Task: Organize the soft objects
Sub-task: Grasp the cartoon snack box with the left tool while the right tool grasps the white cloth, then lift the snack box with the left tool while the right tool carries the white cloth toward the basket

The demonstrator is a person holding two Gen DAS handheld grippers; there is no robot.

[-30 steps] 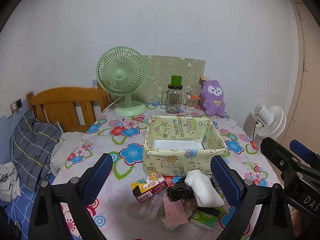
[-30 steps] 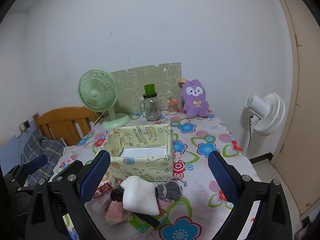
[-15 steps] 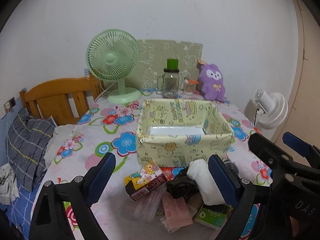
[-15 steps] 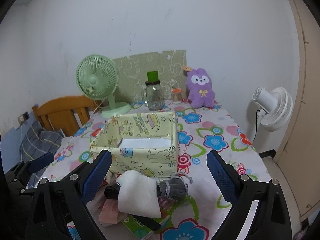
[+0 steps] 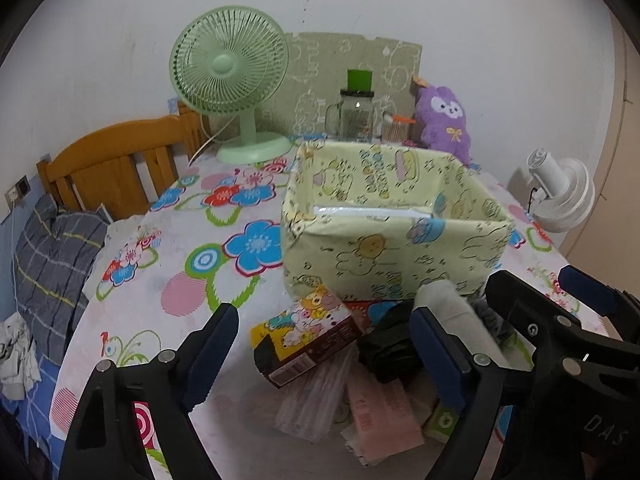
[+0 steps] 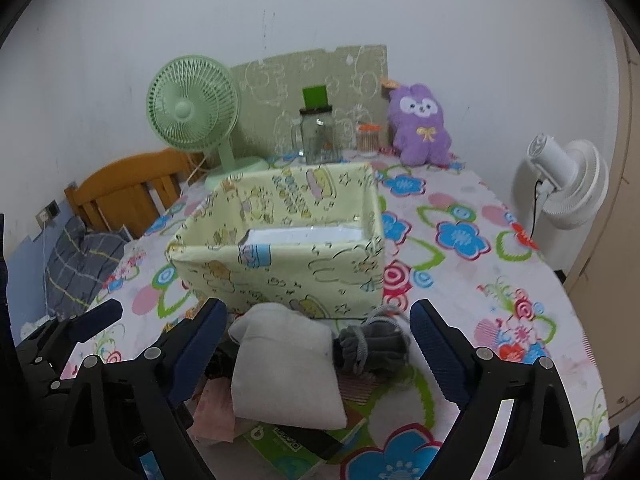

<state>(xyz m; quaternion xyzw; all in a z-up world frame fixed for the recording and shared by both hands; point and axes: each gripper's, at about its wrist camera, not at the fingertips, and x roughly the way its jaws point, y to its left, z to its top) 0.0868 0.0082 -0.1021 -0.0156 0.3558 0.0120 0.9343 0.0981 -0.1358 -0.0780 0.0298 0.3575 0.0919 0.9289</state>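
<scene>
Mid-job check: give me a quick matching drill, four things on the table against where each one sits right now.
Things:
1. green fan
2. purple plush
3. fabric bin
4. white pouch

Places:
A. between the right tongs' fingers, on the pile
B. back left, by the wall
C. back right, by the wall
D. mid-table, behind the pile

Pairs: 1-B, 2-C, 3-D, 4-A

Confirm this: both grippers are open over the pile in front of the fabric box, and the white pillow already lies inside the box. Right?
Not quite. The white pillow lies on the pile in front of the box, not inside it, as the right wrist view shows. Both grippers, left and right, are open.
</scene>
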